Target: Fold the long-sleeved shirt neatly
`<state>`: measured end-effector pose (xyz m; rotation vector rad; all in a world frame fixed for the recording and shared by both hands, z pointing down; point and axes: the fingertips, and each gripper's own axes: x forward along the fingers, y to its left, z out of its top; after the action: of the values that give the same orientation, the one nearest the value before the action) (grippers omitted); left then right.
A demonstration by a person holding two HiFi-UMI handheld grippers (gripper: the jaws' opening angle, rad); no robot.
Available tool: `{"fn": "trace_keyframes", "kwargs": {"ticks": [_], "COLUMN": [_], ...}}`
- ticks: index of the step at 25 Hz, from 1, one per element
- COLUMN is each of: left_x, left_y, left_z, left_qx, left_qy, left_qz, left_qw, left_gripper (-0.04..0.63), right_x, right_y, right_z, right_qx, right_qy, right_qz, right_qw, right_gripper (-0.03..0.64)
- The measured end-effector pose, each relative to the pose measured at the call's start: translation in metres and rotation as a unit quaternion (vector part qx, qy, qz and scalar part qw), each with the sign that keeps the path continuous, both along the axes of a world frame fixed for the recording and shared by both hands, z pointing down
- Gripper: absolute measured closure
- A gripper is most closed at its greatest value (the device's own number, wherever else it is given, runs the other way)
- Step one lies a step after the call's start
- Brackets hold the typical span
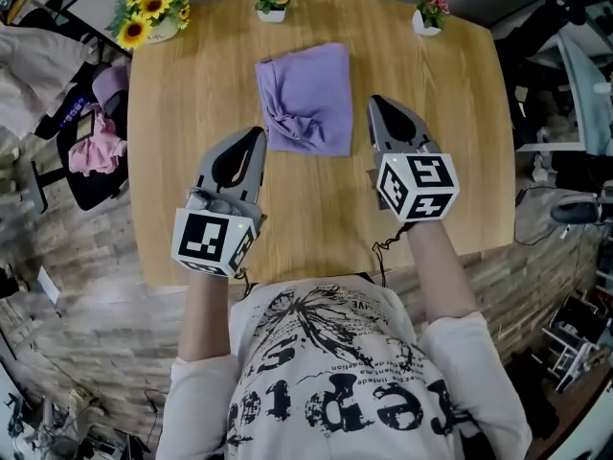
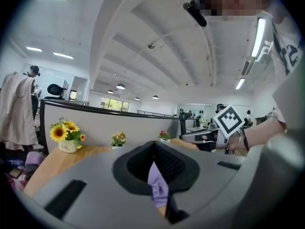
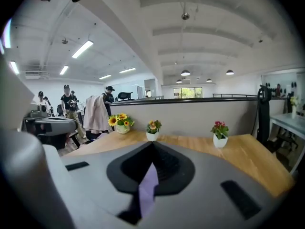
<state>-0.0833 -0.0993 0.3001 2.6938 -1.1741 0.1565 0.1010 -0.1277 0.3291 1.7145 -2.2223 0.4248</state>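
shirt (image 1: 308,94) | on table (image 1: 192,84) | between left tool (image 1: 258,134) and right tool (image 1: 376,102)

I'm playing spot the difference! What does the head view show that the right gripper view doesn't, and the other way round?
Only the head view: the print on the person's top, and the marker cube on the right gripper.
Only the right gripper view: people standing behind a partition, and ceiling lights.
Both: the table, the purple shirt, the sunflowers and the pink flowers.
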Motion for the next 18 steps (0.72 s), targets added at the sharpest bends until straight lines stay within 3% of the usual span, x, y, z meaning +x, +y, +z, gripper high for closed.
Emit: {"fn": "trace_keyframes", "kwargs": {"ticks": [9, 18], "left_x": [0.021, 0.025], "left_y": [0.030, 0.054], "left_z": [-0.060, -0.080], "left_qx": [0.060, 0.090], "left_qy": [-0.011, -0.025], "left_qz": [-0.018, -0.019], "left_qw": [0.9980, 0.9955], "left_gripper": [0.589, 0.591], "right_x": [0.025, 0.029], "right_y": [0.049, 0.085], "right_z": [-0.061, -0.080], "right_qx": [0.106, 0.136], "right_qy": [0.006, 0.001], "right_qz": [-0.051, -0.061], "right_qw": [0.993, 0.989], "right_gripper": [0.620, 0.621]}}
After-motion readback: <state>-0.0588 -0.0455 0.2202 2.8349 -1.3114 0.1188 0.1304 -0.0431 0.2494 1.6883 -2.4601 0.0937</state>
